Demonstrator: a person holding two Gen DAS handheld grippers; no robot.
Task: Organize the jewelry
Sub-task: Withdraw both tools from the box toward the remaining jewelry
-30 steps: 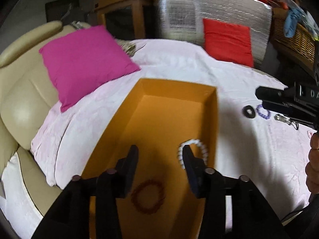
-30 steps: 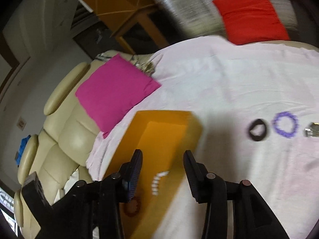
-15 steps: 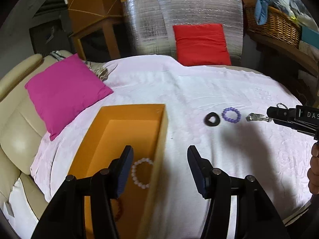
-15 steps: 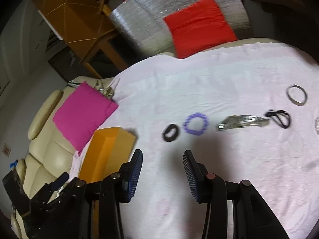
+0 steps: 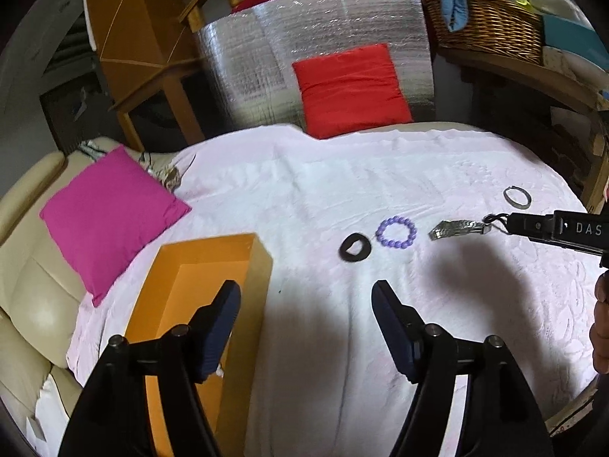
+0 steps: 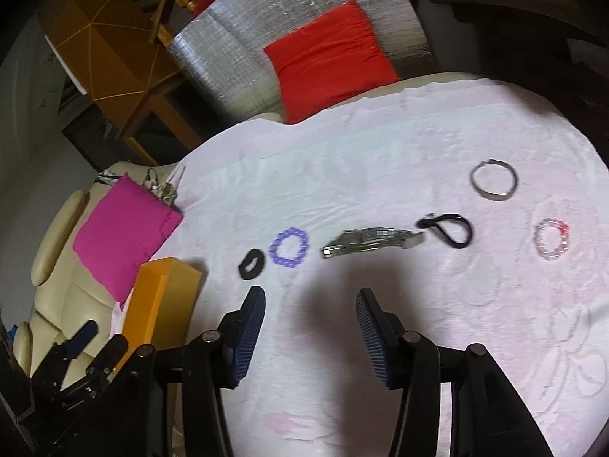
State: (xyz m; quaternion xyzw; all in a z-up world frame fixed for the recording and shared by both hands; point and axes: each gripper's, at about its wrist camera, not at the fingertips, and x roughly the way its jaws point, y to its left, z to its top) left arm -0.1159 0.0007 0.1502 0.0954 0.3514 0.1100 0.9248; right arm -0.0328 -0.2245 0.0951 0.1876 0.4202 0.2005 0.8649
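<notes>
Jewelry lies in a row on the pink-white cloth: a black ring [image 6: 251, 264], a purple bead bracelet [image 6: 289, 247], a silver link band [image 6: 371, 245], a black loop [image 6: 449, 228], a silver bangle [image 6: 494, 180] and a pink bead bracelet [image 6: 552, 238]. The orange box [image 5: 201, 304] stands open at the left. My left gripper [image 5: 306, 304] is open and empty above the box's right wall. My right gripper [image 6: 310, 318] is open and empty, above the cloth just short of the purple bracelet and silver band. In the left wrist view the black ring [image 5: 354, 247] and purple bracelet [image 5: 396, 232] lie ahead.
A magenta cushion [image 5: 110, 213] lies on the cream sofa at the left. A red cushion [image 5: 350, 87] leans on a silver foil panel at the back. A wicker basket [image 5: 491, 26] sits at the back right. The right gripper's body [image 5: 559, 228] reaches in from the right.
Both grippers have swung right, away from the orange box toward the row of jewelry. The white and red bracelets in the box have dropped out of view.
</notes>
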